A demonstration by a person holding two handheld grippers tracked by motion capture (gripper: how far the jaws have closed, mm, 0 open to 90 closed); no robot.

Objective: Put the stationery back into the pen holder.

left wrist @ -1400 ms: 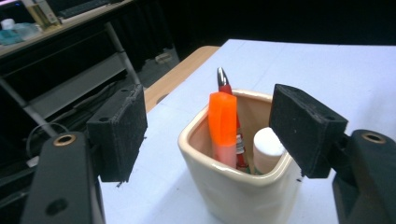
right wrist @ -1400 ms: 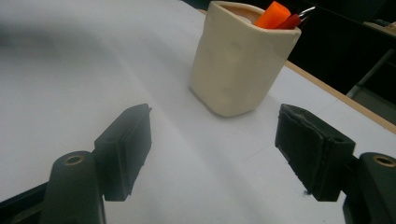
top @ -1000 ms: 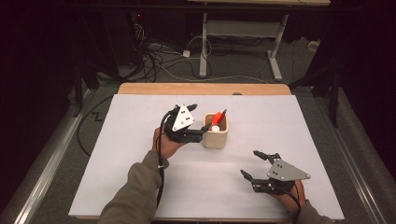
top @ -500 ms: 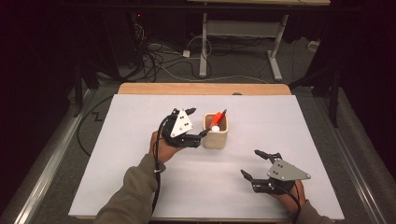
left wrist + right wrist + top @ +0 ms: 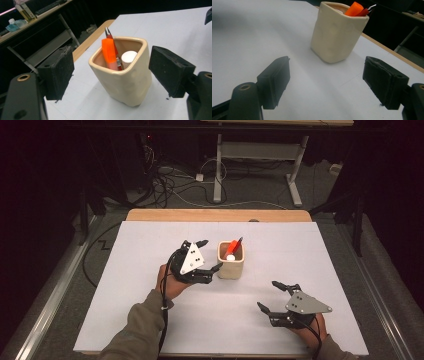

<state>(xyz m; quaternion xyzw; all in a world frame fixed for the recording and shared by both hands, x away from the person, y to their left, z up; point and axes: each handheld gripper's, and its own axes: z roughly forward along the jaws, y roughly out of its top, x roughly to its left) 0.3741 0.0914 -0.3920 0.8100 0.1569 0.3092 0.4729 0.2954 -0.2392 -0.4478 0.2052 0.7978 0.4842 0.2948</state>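
Cream ceramic square cup (image 5: 122, 75) upright mid white worktop (image 5: 125, 310), holding orange marker (image 5: 109, 53), pen. Left tongs (image 5: 209, 255) released, straddling cup, no contact. Right tongs (image 5: 272, 295) released, idle, apart. Risk: off-centre closing tips tall cup, spilling contents; glazed wall may slip.

The left gripper (image 5: 207, 255) sits just left of the frame's centre in the high view, its jaws spread wide and pointing to the right, its grey plate tilted up. The left hand (image 5: 170, 281) grips it from behind, and the sleeved forearm (image 5: 137, 327) runs down to the bottom edge. The right gripper (image 5: 270, 295) lies at the lower right, jaws wide apart and aimed toward the upper left, its grey plate nearly flat. The right hand (image 5: 307, 326) holds it at the bottom edge of the frame.
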